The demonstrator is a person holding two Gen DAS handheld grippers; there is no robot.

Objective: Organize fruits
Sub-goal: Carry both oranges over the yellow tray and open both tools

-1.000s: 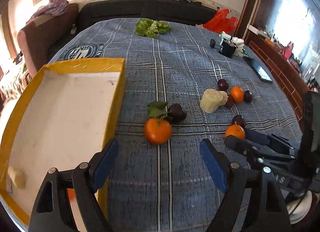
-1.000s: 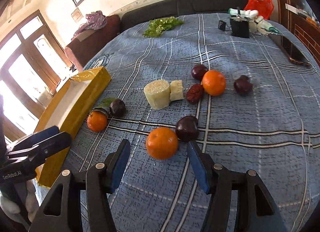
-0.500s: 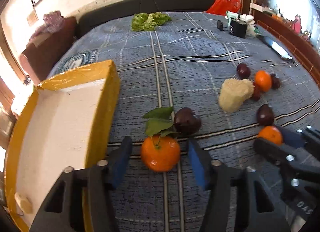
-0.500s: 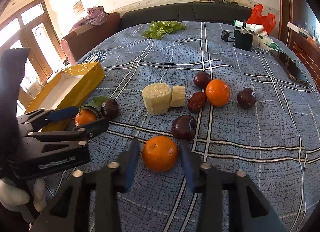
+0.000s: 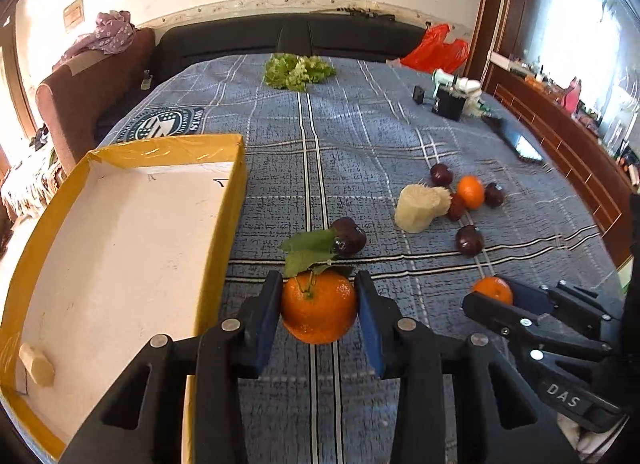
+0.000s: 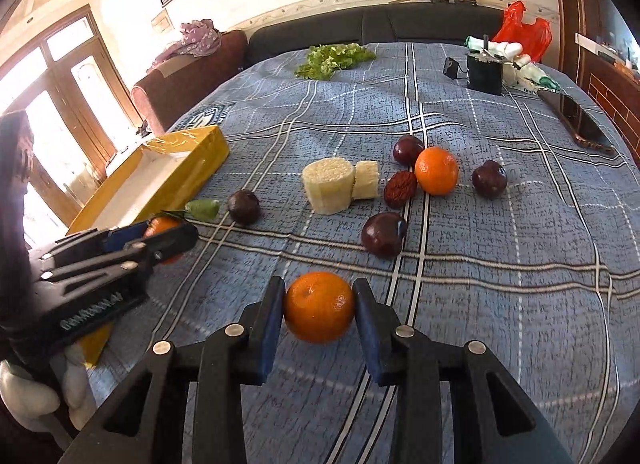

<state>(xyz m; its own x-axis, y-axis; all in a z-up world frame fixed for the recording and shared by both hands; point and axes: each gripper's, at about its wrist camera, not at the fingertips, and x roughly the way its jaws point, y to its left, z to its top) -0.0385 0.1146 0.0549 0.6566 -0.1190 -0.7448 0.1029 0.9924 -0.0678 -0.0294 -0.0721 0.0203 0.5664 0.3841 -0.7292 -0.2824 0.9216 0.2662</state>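
My left gripper (image 5: 318, 306) is shut on a leafy orange (image 5: 319, 306) beside the yellow box (image 5: 224, 224). My right gripper (image 6: 319, 306) is shut on a plain orange (image 6: 319, 307); this orange also shows in the left wrist view (image 5: 493, 290). On the blue checked cloth lie another orange (image 6: 436, 170), several dark plums such as one (image 6: 383, 234) just beyond my right gripper, a red date (image 6: 400, 195) and two pale cut chunks (image 6: 329, 185). A dark plum (image 5: 349, 237) lies just beyond the leafy orange. The box holds one pale piece (image 5: 37, 364).
Green lettuce (image 5: 298, 71) lies at the far end. A black box (image 6: 485, 73), a red bag (image 6: 520, 32) and a phone (image 6: 576, 124) sit at the far right. A sofa runs behind the table.
Both grippers moved forward and closed: the left onto the leafy orange, the right onto the plain orange.
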